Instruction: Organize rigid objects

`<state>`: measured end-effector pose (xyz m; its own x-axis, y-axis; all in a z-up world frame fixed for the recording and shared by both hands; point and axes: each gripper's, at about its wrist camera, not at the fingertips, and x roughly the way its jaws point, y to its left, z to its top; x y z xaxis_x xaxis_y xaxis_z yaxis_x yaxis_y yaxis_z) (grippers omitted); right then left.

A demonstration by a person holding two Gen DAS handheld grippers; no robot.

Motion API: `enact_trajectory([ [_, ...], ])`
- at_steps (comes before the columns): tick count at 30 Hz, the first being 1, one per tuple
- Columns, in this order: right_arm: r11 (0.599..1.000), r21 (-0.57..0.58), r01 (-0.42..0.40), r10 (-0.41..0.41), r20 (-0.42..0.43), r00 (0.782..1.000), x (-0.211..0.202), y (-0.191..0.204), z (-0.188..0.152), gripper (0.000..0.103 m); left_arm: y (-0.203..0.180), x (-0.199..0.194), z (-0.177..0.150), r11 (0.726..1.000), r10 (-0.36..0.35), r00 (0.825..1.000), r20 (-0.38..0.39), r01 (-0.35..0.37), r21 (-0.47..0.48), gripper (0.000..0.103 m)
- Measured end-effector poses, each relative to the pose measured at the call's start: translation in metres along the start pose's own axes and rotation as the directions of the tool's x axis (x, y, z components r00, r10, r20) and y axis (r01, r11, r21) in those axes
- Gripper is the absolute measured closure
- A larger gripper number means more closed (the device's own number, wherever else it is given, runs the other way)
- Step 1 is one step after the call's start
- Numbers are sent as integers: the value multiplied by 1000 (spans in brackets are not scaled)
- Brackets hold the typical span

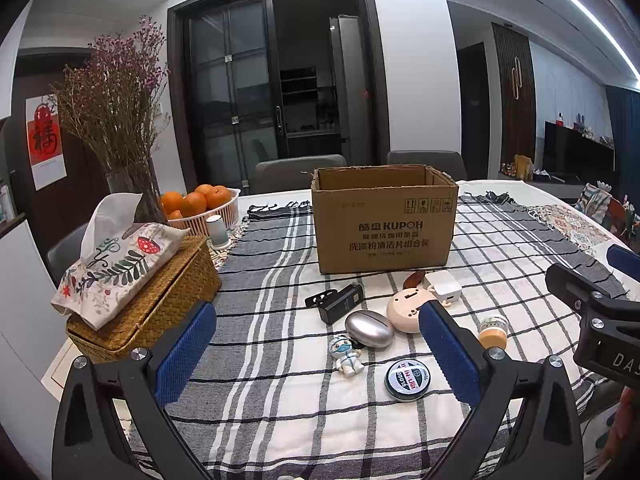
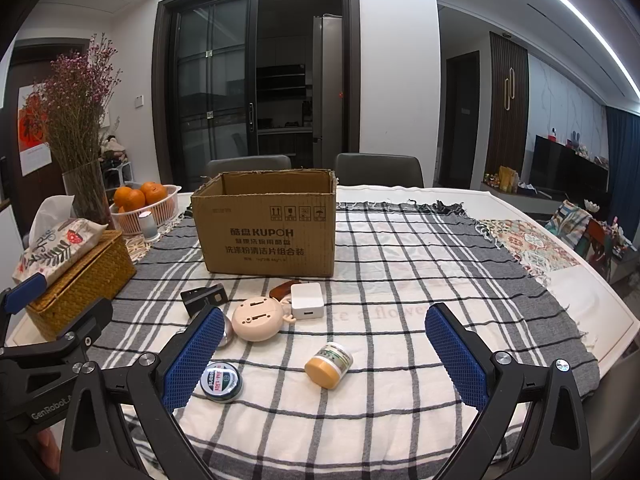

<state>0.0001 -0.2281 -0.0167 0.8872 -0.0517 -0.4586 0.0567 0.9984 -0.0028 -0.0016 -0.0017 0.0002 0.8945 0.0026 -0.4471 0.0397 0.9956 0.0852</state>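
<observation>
An open cardboard box stands on the checked cloth. In front of it lie a black device, a silver oval case, a pink round gadget, a white charger, a brown item, a small figurine, a round tin and a small jar. My left gripper is open and empty above the figurine. My right gripper is open and empty around the jar area.
A wicker tissue box, a vase of dried flowers, a basket of oranges and a small white cylinder stand at the left. Chairs stand behind the table. The right table edge is near.
</observation>
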Motion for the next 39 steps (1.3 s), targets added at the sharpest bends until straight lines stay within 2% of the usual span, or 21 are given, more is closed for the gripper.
enact_trajectory([
  [28, 1000, 2, -1, 1, 0, 1000, 0, 0, -1, 1, -1, -1, 2, 1000, -3, 1000, 1, 3, 4, 0],
  [39, 1000, 10, -9, 9, -28, 1000, 6, 0, -2, 1, -5, 11, -3, 999, -32, 999, -43, 33, 16, 0],
])
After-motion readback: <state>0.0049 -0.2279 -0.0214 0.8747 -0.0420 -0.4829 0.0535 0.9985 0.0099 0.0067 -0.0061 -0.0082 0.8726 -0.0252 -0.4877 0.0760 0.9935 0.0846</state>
